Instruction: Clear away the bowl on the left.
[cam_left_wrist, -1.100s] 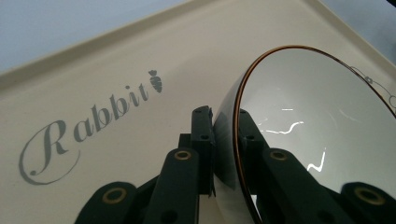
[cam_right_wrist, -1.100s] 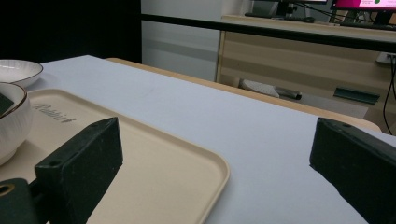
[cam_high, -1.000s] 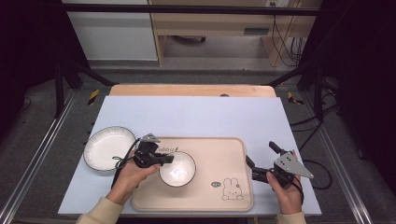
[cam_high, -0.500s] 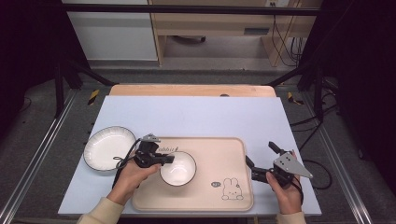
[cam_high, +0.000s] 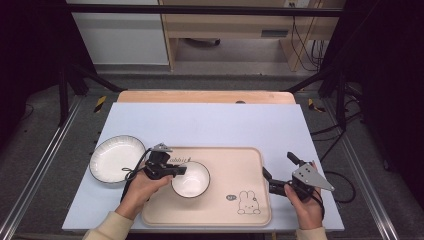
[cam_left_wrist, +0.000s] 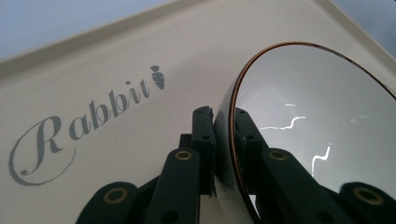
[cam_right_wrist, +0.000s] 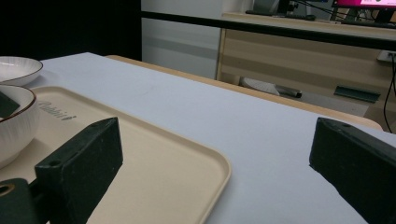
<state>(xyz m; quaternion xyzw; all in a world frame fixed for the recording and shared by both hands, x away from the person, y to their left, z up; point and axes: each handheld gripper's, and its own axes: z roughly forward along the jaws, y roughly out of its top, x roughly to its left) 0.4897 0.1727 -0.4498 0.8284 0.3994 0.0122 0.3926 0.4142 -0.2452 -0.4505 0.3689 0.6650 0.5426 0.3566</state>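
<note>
Left gripper (cam_left_wrist: 224, 140) pinches bowl (cam_left_wrist: 317, 135) rim; right gripper (cam_right_wrist: 215, 163) gapes.

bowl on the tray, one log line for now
left gripper: shut on bowl rim | bowl: on tray | right gripper: open, beside tray | plate: left of tray

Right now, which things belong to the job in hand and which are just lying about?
In the job: small white dark-rimmed bowl, gripped at its rim by the left tongs; beige rabbit-print tray under it.
Lying about: larger white ribbed plate; open right tongs.

bowl (cam_left_wrist: 317, 130) cut off at frame edge, tray (cam_right_wrist: 154, 186) partly cropped
</note>
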